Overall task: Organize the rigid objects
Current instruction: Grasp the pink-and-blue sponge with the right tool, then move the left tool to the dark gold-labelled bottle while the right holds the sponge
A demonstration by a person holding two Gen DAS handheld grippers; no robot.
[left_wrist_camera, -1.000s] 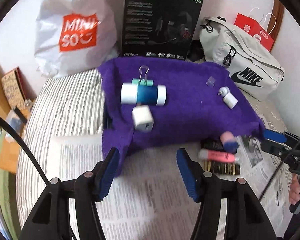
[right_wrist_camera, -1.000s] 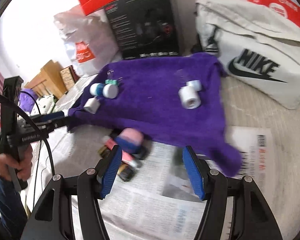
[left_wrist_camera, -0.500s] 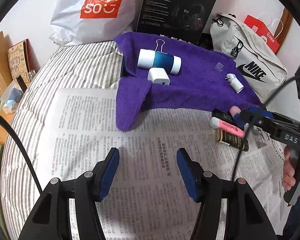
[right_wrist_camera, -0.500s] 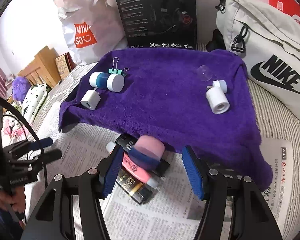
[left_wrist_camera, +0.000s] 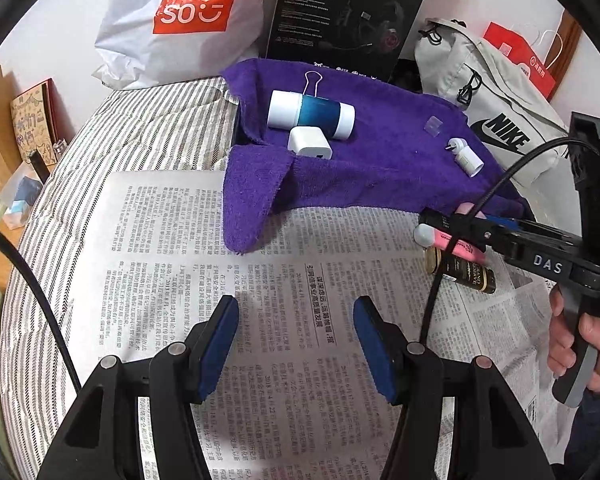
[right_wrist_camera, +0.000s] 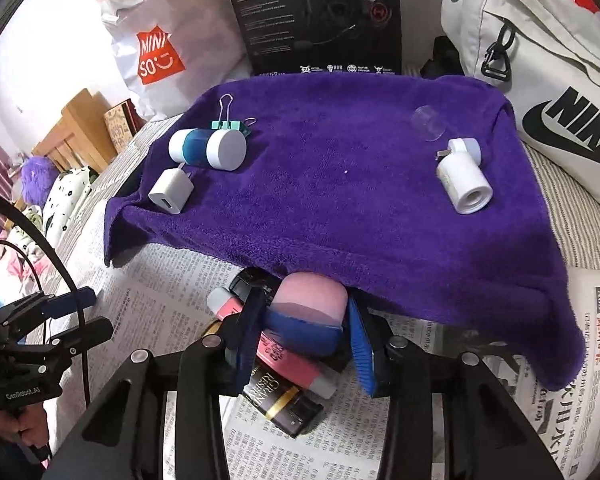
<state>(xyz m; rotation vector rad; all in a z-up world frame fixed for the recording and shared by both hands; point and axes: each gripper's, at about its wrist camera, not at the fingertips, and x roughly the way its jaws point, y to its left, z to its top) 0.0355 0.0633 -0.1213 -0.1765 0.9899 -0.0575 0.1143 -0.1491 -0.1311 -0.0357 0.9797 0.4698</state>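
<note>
Only right wrist view shows right gripper [right_wrist_camera: 306, 330] clamping pink-blue case [right_wrist_camera: 306, 312]; left gripper [left_wrist_camera: 296, 350] gapes empty.

Left tool [left_wrist_camera: 296, 336] hangs open over newspaper [left_wrist_camera: 260, 280]; purple towel [left_wrist_camera: 380, 160] beyond carries a white charger [left_wrist_camera: 310, 144].

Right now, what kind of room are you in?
Probably a bedroom: a grey-and-white striped mattress under the newspaper, a wooden headboard beside it, and a white Miniso shopping bag against the wall.
</note>
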